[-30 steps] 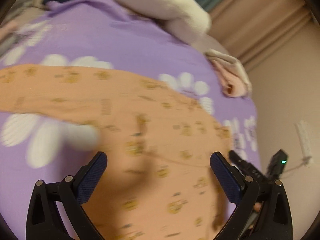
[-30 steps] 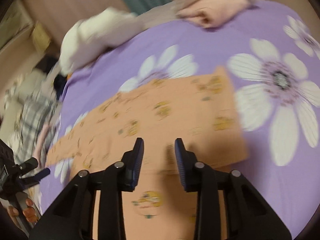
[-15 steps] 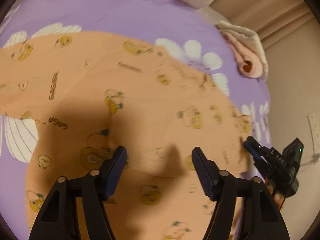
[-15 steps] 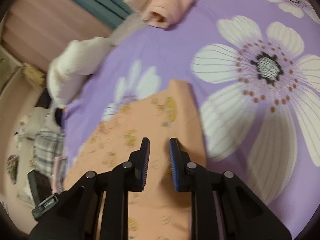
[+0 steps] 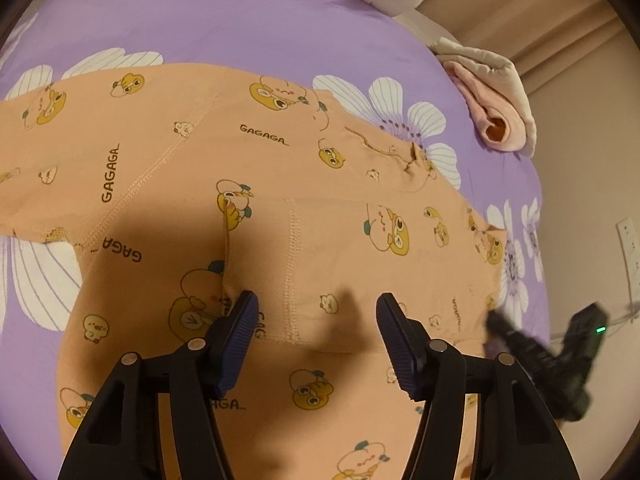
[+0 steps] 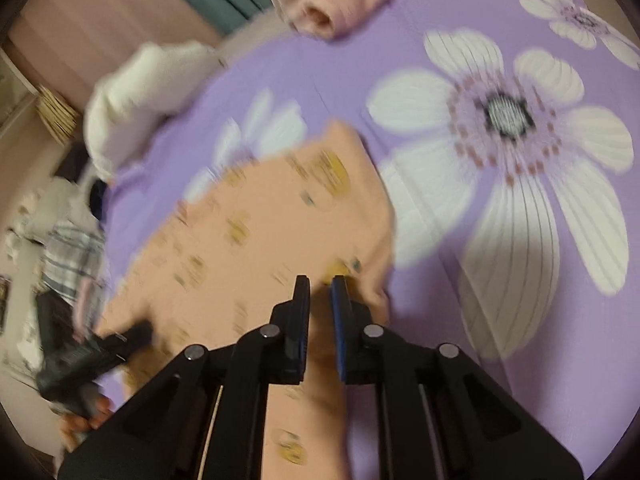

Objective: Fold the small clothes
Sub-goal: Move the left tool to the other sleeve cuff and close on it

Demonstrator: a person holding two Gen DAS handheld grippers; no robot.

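Left wrist view: orange cotton child's top with duck print and "GAGAGA" lettering (image 5: 280, 208) lies spread on the purple bedspread with white daisies (image 5: 240, 20), body toward the near edge, one sleeve running off to the left edge. The other sleeve is already folded in across the chest; its stitched cuff lies just ahead of the left gripper (image 5: 316, 320). Jaws wide, holding nothing, hovering low over the cloth. A second ago they were wider and higher, with the picture blurred; now it's sharp, so the hand has come down and settled. Right gripper (image 5: 540, 352) shows at the garment's right edge, blurred. Rolled pink-and-cream cloth bundle (image 5: 496, 112) sits at the far right corner of the bed, well apart.

Right wrist view: heavily blurred, hand moving. Right gripper (image 6: 320, 292) has gone from half open a second ago to a narrow gap; orange cloth sits between the jaws, but I can't tell whether they're actually pinching it. Left gripper (image 6: 100, 352) is at the lower left.

My read: right side is being taken for the next fold, left is about to pin or grab the cuff area.
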